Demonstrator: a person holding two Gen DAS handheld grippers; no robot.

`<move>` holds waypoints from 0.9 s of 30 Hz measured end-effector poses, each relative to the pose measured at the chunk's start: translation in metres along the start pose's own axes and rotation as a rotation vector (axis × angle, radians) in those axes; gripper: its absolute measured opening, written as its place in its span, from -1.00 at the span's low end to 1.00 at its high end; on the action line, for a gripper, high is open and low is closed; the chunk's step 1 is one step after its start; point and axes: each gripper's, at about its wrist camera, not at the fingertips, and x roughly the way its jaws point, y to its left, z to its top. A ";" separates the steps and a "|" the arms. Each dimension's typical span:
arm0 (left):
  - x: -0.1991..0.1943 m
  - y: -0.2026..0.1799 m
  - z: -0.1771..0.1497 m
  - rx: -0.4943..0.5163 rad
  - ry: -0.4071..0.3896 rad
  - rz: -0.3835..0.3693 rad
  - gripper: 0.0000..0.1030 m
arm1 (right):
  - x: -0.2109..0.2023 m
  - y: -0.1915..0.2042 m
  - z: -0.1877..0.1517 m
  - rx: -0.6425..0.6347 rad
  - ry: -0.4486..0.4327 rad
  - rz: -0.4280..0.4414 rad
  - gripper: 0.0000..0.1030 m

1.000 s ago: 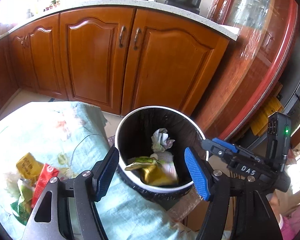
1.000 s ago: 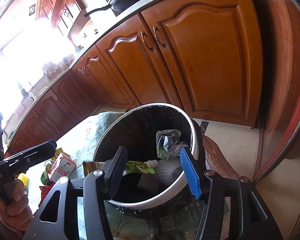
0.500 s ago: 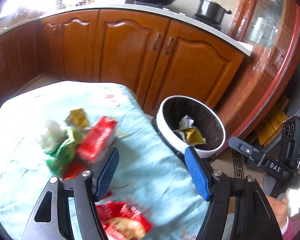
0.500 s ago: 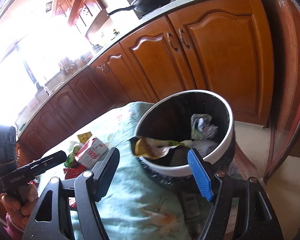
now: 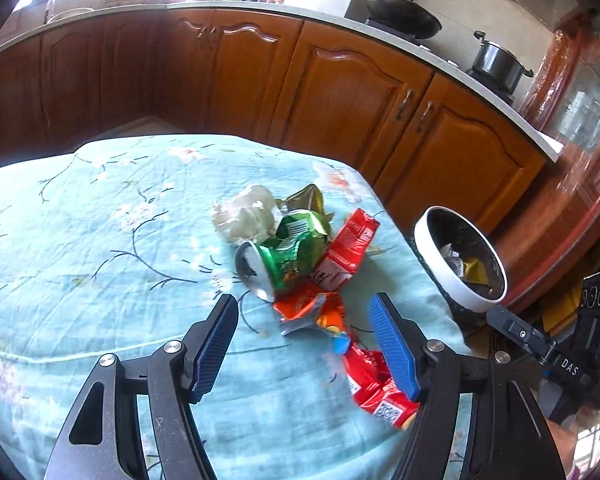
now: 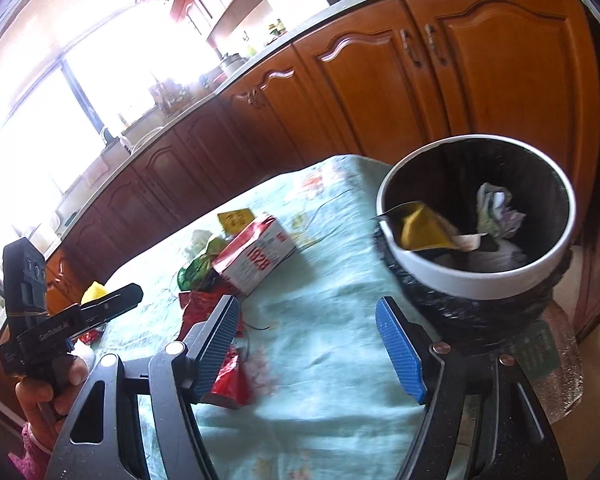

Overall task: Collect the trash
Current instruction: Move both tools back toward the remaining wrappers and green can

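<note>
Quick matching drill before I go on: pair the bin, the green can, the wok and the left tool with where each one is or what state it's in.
Things:
1. bin
2. green can
3. wok
4. left tool

States or places:
a. open, holding nothing
b. beside the table, yellow wrapper inside
c. lying on its side on the cloth
d. on the stove

Pairs: 1-b, 2-c, 3-d, 4-a

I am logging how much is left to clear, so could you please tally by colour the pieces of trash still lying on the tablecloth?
Red: 3, the carton, the torn wrapper and the wrapper nearest the left gripper.
Green: 1, the crushed can.
White: 1, the crumpled wad.
Gold: 1, the wrapper.
Total: 6.
</note>
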 end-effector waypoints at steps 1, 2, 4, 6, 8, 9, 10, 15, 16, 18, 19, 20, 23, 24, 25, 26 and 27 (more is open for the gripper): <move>0.000 0.004 0.000 -0.008 0.000 0.006 0.31 | 0.004 0.004 0.000 -0.004 0.008 0.004 0.41; 0.000 0.007 0.001 -0.012 0.001 0.010 0.32 | 0.008 0.008 -0.001 -0.008 0.016 0.010 0.41; 0.002 0.012 0.002 -0.013 0.012 0.013 0.32 | 0.015 0.014 -0.001 -0.013 0.029 0.021 0.41; 0.006 0.017 0.007 -0.014 0.018 0.015 0.32 | 0.022 0.019 0.000 -0.016 0.038 0.028 0.41; 0.012 0.024 0.010 -0.004 0.031 0.008 0.32 | 0.030 0.021 0.004 -0.010 0.050 0.035 0.41; 0.016 0.027 0.011 -0.001 0.038 0.005 0.32 | 0.035 0.022 0.006 -0.006 0.057 0.040 0.41; 0.020 0.029 0.014 0.004 0.046 0.002 0.33 | 0.039 0.022 0.009 -0.002 0.063 0.042 0.41; 0.041 0.037 0.027 0.057 0.075 -0.030 0.42 | 0.063 0.021 0.028 0.044 0.088 0.063 0.41; 0.046 0.037 0.029 0.070 0.083 -0.040 0.46 | 0.069 0.020 0.033 0.055 0.095 0.066 0.41; 0.055 0.035 0.034 0.108 0.085 -0.039 0.50 | 0.082 0.020 0.041 0.078 0.112 0.078 0.43; 0.061 0.032 0.036 0.129 0.080 -0.038 0.51 | 0.089 0.021 0.045 0.087 0.123 0.085 0.44; 0.064 0.031 0.038 0.153 0.073 -0.034 0.51 | 0.095 0.021 0.049 0.094 0.130 0.088 0.44; 0.074 0.025 0.044 0.218 0.051 -0.032 0.55 | 0.117 0.023 0.059 0.118 0.159 0.089 0.44; 0.075 0.024 0.045 0.240 0.042 -0.032 0.55 | 0.123 0.023 0.061 0.127 0.167 0.089 0.44; 0.077 0.021 0.046 0.266 0.033 -0.035 0.55 | 0.129 0.024 0.063 0.135 0.175 0.090 0.44; 0.080 0.018 0.046 0.292 0.027 -0.038 0.56 | 0.136 0.024 0.065 0.139 0.185 0.083 0.44; 0.082 0.015 0.046 0.319 0.024 -0.036 0.56 | 0.143 0.023 0.067 0.146 0.196 0.080 0.44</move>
